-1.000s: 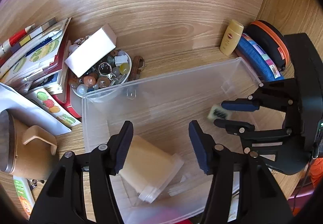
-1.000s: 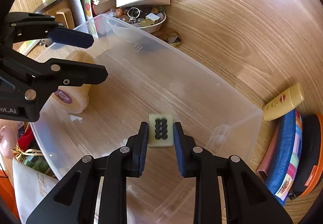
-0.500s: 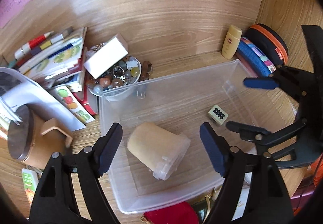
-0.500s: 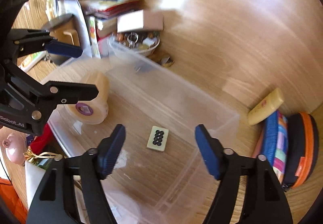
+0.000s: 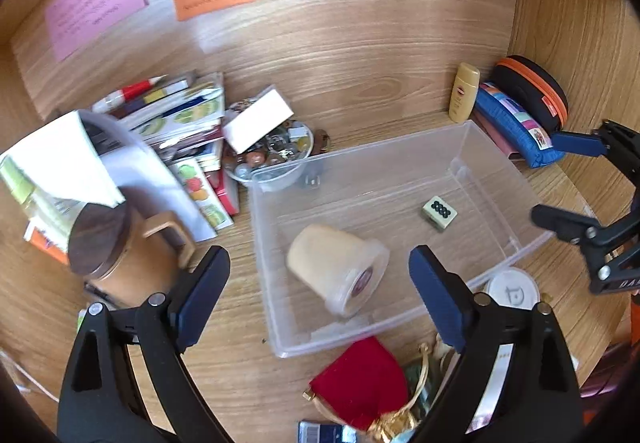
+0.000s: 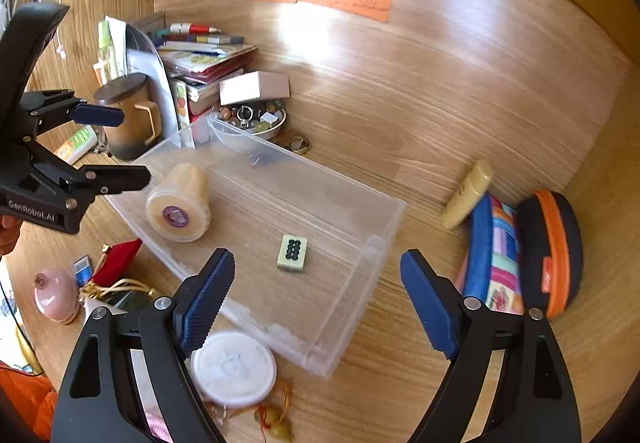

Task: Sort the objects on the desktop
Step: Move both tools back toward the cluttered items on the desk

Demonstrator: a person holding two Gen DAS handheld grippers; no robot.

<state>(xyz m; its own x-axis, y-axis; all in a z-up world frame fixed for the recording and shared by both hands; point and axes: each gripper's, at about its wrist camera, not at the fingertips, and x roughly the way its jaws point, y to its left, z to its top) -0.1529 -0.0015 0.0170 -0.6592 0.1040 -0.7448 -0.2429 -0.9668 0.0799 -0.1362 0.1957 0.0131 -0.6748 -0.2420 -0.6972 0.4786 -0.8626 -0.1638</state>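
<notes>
Step in hand, as judged: release into the bin (image 5: 500,167), with two items deposited. The left gripper (image 5: 320,291) and right gripper (image 6: 316,297) were both opening, nothing between the jaws of either. The jar (image 5: 336,267) lay on its side at lower centre of the left view, inside the bin; the tile (image 6: 292,252) lay flat on the bin floor at centre of the right view. The next move likely called for selecting an unsorted item, such as the white lid (image 6: 233,367) at lower left of the right view, just outside the bin.
</notes>
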